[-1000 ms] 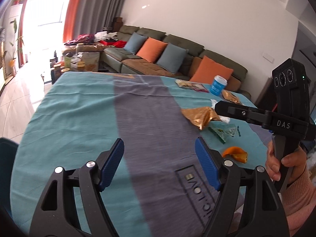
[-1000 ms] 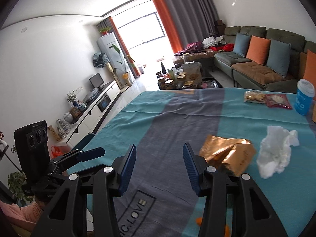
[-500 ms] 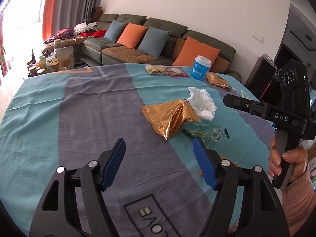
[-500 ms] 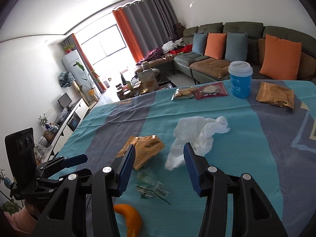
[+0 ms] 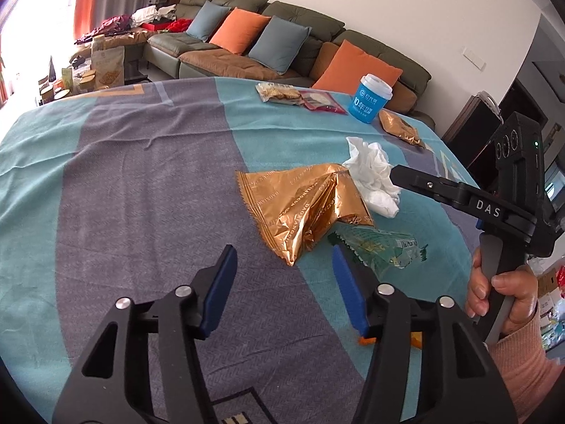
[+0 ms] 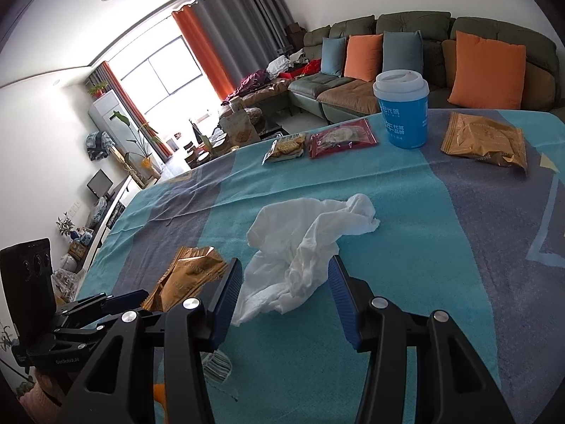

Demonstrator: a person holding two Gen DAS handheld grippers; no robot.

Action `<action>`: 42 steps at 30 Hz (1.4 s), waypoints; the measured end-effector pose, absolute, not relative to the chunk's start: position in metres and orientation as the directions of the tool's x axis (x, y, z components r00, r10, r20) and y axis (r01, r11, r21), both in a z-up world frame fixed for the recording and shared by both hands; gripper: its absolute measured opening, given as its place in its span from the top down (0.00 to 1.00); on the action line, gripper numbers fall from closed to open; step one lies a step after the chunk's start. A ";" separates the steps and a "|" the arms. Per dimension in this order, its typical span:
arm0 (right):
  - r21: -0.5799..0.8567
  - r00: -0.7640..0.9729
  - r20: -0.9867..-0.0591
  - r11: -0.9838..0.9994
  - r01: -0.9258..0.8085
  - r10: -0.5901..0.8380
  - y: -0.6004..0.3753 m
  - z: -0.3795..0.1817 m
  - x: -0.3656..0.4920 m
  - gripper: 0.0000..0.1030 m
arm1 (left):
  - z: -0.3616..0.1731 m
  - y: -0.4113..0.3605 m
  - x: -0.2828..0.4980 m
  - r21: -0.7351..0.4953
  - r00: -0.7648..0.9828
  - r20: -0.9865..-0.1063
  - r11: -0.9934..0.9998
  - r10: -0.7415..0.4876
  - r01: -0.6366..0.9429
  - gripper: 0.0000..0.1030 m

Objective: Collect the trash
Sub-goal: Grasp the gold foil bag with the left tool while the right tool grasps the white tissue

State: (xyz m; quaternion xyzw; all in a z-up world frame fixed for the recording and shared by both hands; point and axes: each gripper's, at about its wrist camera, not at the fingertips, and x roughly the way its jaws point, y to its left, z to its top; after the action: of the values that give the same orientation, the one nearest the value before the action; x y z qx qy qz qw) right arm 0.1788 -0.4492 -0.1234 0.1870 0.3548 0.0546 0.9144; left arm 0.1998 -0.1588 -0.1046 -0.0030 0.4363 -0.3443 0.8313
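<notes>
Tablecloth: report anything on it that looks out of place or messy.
Litter lies loose on the tablecloth: a torn-open gold wrapper, a crumpled white tissue beside it, a clear green wrapper and orange peel. The blue cup stands upright, nothing spilled. Sealed snack packets lie flat.

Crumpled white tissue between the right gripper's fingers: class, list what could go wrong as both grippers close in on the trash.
1. The right gripper stands open around the crumpled white tissue; soft and spread out, it may be pinched only at a corner and trail.
2. The left gripper, whose jaws have just been closing with nothing between them, sits near the gold wrapper and green wrapper; it could snag the tablecloth.
</notes>
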 end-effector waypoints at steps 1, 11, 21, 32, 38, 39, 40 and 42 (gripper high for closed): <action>0.379 0.743 -0.629 0.925 0.036 0.229 -0.450 -0.123 0.181 0.53 | -0.105 -0.160 0.201 -0.307 0.379 -0.726 0.764 -0.574 0.568 0.52; 0.395 0.721 -0.649 0.917 0.046 0.244 -0.451 -0.130 0.193 0.65 | -0.112 -0.167 0.212 -0.342 0.340 -0.732 0.750 -0.590 0.566 0.80; 0.412 0.728 -0.632 0.911 0.028 0.264 -0.450 -0.129 0.192 0.93 | -0.106 -0.164 0.209 -0.318 0.373 -0.721 0.756 -0.585 0.572 0.86; 0.426 0.768 -0.573 0.905 -0.018 0.285 -0.445 -0.108 0.181 0.94 | -0.084 -0.135 0.193 -0.292 0.450 -0.678 0.775 -0.581 0.560 0.86; 0.436 0.787 -0.531 0.898 -0.064 0.314 -0.434 -0.095 0.174 0.94 | -0.076 -0.115 0.181 -0.276 0.485 -0.668 0.793 -0.564 0.543 0.86; 0.438 0.790 -0.523 0.896 -0.074 0.320 -0.432 -0.092 0.173 0.94 | -0.075 -0.112 0.179 -0.272 0.491 -0.666 0.796 -0.562 0.541 0.86; 0.438 0.792 -0.516 0.895 -0.082 0.325 -0.430 -0.089 0.172 0.94 | -0.073 -0.108 0.176 -0.266 0.498 -0.664 0.799 -0.557 0.539 0.86; 0.443 0.798 -0.499 0.891 -0.100 0.338 -0.425 -0.084 0.170 0.94 | -0.070 -0.100 0.172 -0.262 0.510 -0.660 0.805 -0.552 0.532 0.86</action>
State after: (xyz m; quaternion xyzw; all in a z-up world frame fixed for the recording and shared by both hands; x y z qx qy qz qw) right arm 0.1695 -0.4248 -0.0836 0.2012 0.2951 0.1183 0.9265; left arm 0.1718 -0.0998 -0.0705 -0.0131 0.3843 -0.3119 0.8688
